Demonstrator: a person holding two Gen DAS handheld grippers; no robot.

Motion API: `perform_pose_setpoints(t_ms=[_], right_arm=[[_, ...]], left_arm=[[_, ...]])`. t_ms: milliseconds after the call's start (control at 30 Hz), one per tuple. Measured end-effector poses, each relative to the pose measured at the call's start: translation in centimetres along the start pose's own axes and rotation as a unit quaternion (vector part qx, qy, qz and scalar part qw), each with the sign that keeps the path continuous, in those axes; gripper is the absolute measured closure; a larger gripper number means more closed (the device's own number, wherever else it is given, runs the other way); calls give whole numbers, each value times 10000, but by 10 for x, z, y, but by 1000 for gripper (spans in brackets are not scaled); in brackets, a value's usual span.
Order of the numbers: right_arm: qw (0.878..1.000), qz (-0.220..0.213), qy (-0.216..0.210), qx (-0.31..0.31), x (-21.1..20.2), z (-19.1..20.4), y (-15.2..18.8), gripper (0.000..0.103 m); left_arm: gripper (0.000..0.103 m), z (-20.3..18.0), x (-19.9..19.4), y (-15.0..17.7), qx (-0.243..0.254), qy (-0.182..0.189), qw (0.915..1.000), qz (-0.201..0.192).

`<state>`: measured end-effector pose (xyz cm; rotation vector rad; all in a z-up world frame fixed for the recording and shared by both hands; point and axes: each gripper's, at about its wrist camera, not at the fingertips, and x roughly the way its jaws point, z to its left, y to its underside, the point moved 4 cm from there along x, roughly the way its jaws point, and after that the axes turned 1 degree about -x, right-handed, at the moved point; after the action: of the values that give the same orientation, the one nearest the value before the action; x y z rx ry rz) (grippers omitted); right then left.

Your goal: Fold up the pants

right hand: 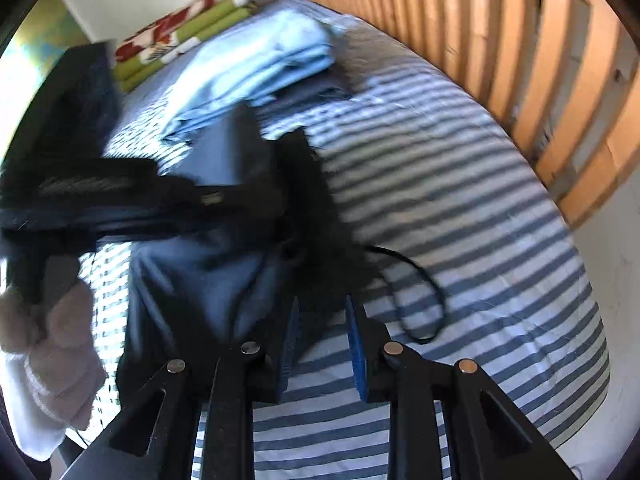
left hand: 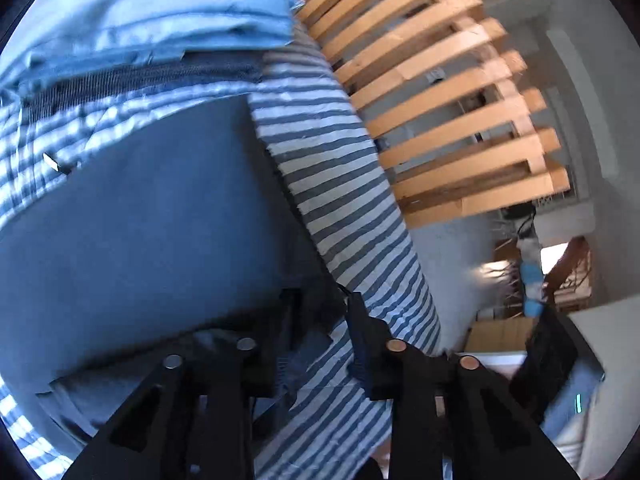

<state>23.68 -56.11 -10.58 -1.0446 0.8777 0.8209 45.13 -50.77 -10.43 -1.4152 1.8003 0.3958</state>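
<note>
Dark navy pants [left hand: 140, 220] lie spread flat on the striped bed sheet [left hand: 340, 184]. In the left wrist view my left gripper [left hand: 316, 324] stands open just over the pants' near corner. A dark edge of cloth lies by its left finger, and bare sheet shows in the gap. In the right wrist view my right gripper [right hand: 322, 316] is shut on a bunched dark part of the pants [right hand: 208, 272]. Beside that grip a black drawstring [right hand: 424, 300] trails in a loop over the sheet. A gloved hand [right hand: 52, 332] holds the left tool's blurred black body [right hand: 80, 188] at the left.
Beyond the pants sits a stack of folded light blue clothes [right hand: 256, 64] [left hand: 160, 12]. A red and green patterned blanket [right hand: 180, 36] lies at the head of the bed. A wooden slatted rail [right hand: 520, 60] [left hand: 440, 100] runs along the bed's right side.
</note>
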Motion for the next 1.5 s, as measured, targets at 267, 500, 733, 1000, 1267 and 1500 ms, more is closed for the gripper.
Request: perform_pose_setpoints(t_ms=[267, 500, 733, 1000, 1267, 1500], right_arm=[[9992, -130, -324, 199, -2, -3, -12, 81], [9976, -355, -598, 2, -13, 37, -44, 81], [9929, 168, -990, -638, 31, 93, -92, 78], [9762, 1350, -409, -1650, 69, 74, -78, 78], [9855, 1070, -40, -1319, 33, 18, -91, 78], [9865, 1074, 27, -1237, 58, 41, -104, 78]], left_arm=[[47, 27, -104, 44, 356, -292, 9936, -1032], [47, 100, -86, 78, -436, -443, 9949, -800], [49, 83, -65, 84, -598, 631, 9931, -791], [48, 74, -117, 106, -19, 648, 9925, -1040], [49, 92, -79, 104, -52, 108, 9971, -747], [49, -5, -19, 128, 965, 1134, 9888, 32]])
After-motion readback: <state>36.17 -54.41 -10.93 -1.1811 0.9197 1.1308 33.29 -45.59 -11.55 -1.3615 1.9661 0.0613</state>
